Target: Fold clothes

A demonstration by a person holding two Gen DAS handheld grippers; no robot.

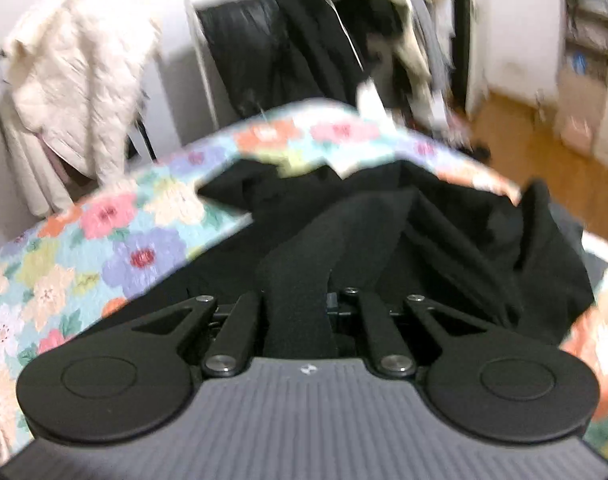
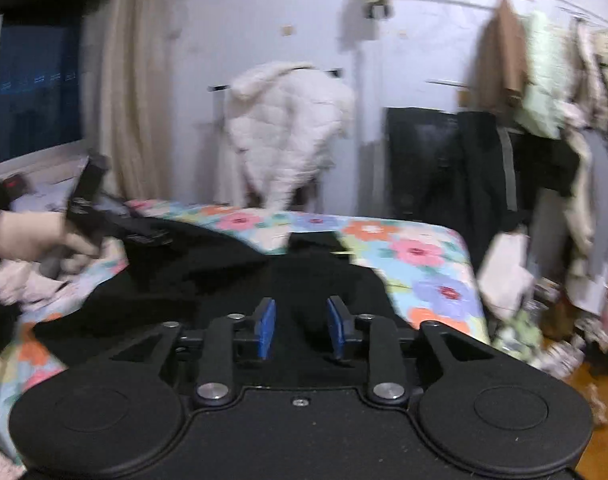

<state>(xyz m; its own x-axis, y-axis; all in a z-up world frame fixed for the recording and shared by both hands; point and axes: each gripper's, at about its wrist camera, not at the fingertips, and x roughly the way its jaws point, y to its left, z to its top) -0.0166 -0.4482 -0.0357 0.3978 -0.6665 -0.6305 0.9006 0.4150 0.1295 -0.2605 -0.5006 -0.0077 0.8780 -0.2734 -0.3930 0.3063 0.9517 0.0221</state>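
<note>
A black garment point(image 1: 443, 236) lies rumpled on a bed with a floral cover point(image 1: 116, 240). A strip of its fabric rises between the fingers of my left gripper point(image 1: 298, 304), which is shut on it; the cloth hides the pads. In the right wrist view the black garment point(image 2: 232, 268) spreads over the floral cover point(image 2: 423, 256). My right gripper point(image 2: 300, 326) hovers just over its near part, blue pads point(image 2: 266, 326) apart with nothing clamped. A hand point(image 2: 32, 236) holds the left gripper point(image 2: 104, 224) at the garment's far left edge.
A white quilted jacket point(image 2: 288, 132) hangs on a rack behind the bed. Dark and pale clothes point(image 2: 543, 112) hang on a rail at the right, with clutter on the wooden floor point(image 2: 591, 364) below. A curtain and window point(image 2: 36, 92) are at the left.
</note>
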